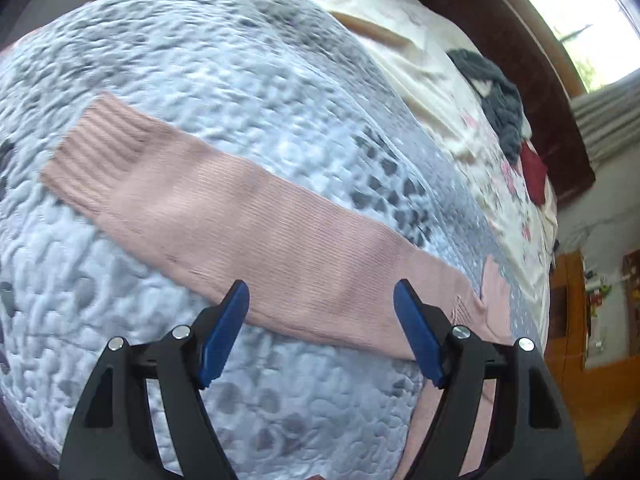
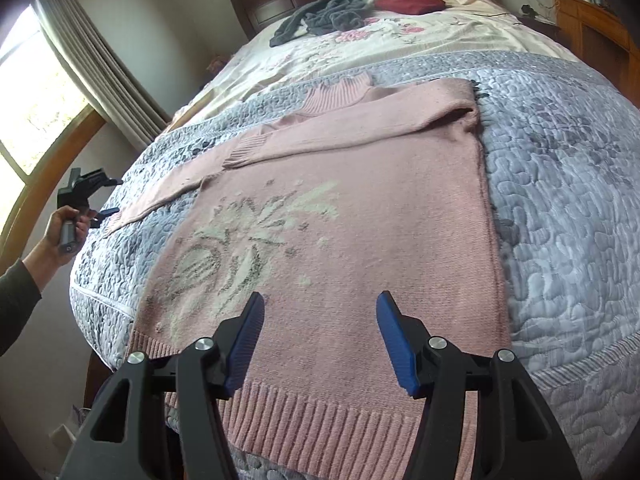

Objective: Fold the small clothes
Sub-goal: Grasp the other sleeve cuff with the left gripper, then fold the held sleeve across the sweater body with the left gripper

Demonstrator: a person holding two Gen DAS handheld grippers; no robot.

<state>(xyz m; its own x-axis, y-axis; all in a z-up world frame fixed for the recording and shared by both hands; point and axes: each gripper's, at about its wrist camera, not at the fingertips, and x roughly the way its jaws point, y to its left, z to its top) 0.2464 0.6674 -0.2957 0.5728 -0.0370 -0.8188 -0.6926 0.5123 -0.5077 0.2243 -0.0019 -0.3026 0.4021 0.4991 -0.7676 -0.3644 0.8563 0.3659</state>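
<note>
A pink knit sweater [image 2: 344, 216] with a pale flower pattern lies flat on the quilted bed. Its right sleeve is folded across the chest; the left sleeve [image 1: 224, 216] stretches out sideways, ribbed cuff at the far end. My left gripper [image 1: 322, 294] hovers open just above that sleeve near the shoulder, nothing between its blue fingers. In the right wrist view the left gripper [image 2: 105, 212] shows small at the bed's left edge, held by a hand. My right gripper [image 2: 320, 306] is open above the sweater's lower body, near the ribbed hem [image 2: 320, 412].
The grey-blue quilt [image 2: 560, 208] covers the near half of the bed; a floral sheet [image 2: 400, 44] covers the far half. A grey knit garment [image 2: 324, 16] and a dark red one [image 2: 412, 0] lie by the headboard. A curtained window [image 2: 36, 92] is at left.
</note>
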